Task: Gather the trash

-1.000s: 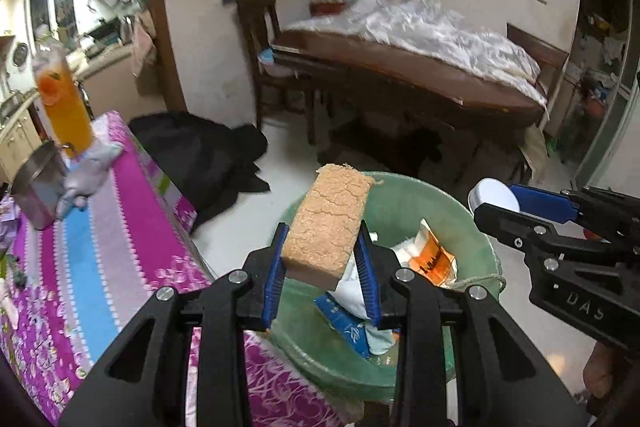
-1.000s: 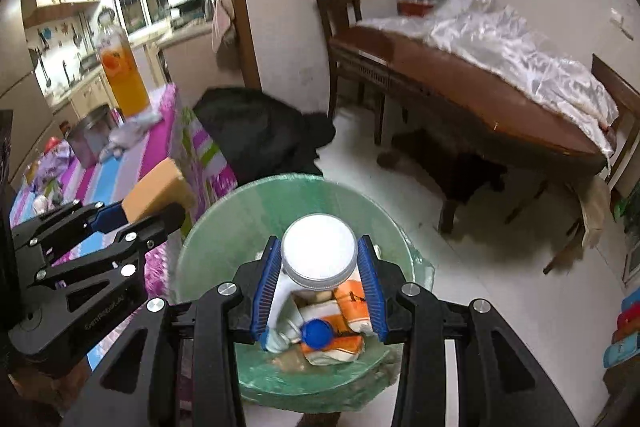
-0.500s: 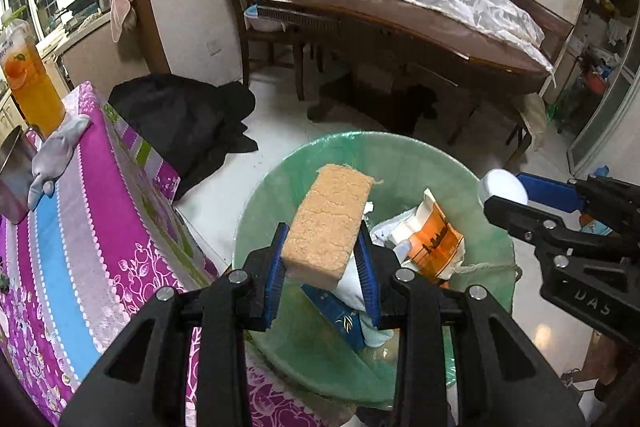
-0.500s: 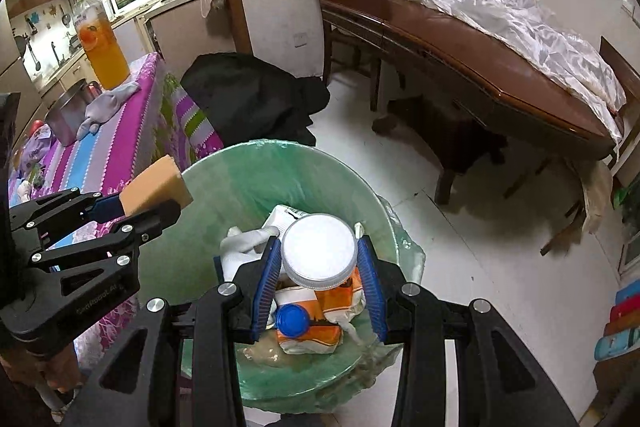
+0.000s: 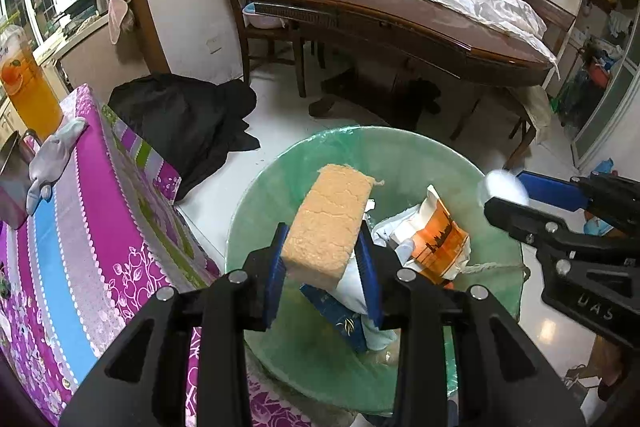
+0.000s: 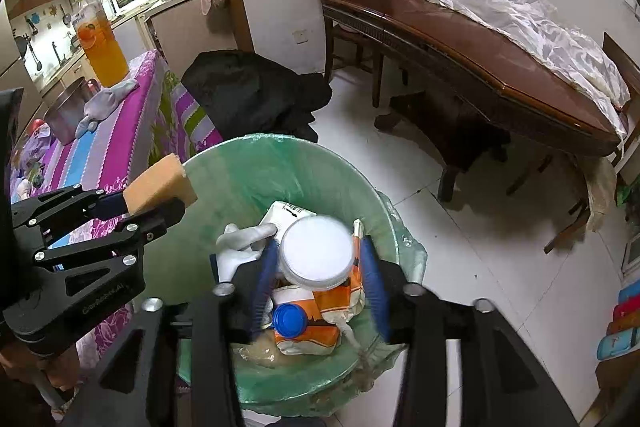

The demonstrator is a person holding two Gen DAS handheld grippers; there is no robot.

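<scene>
My left gripper (image 5: 322, 261) is shut on a tan sponge block (image 5: 330, 223) and holds it over the near left part of a bin lined with a green bag (image 5: 296, 171). My right gripper (image 6: 320, 267) has its jaws spread a little wider than a white round lid (image 6: 318, 253), which looks blurred between them, above the bin (image 6: 248, 171). Inside the bin lie an orange and white carton (image 6: 320, 315), a blue cap (image 6: 289, 319) and a white glove (image 6: 240, 247). The right gripper also shows in the left wrist view (image 5: 508, 193), and the left one with the sponge in the right wrist view (image 6: 160, 195).
A table with a purple flowered cloth (image 5: 80, 227) stands left of the bin, with an orange drink jar (image 5: 28, 83), a grey glove (image 5: 52, 155) and a metal pot (image 6: 66, 111). A black bag (image 5: 180, 115) lies on the floor. A wooden dining table (image 5: 400, 23) stands behind.
Both grippers have moved lower and closer over the bin. The right jaws have opened wider around the white lid, which now looks blurred. The left still holds the sponge.
</scene>
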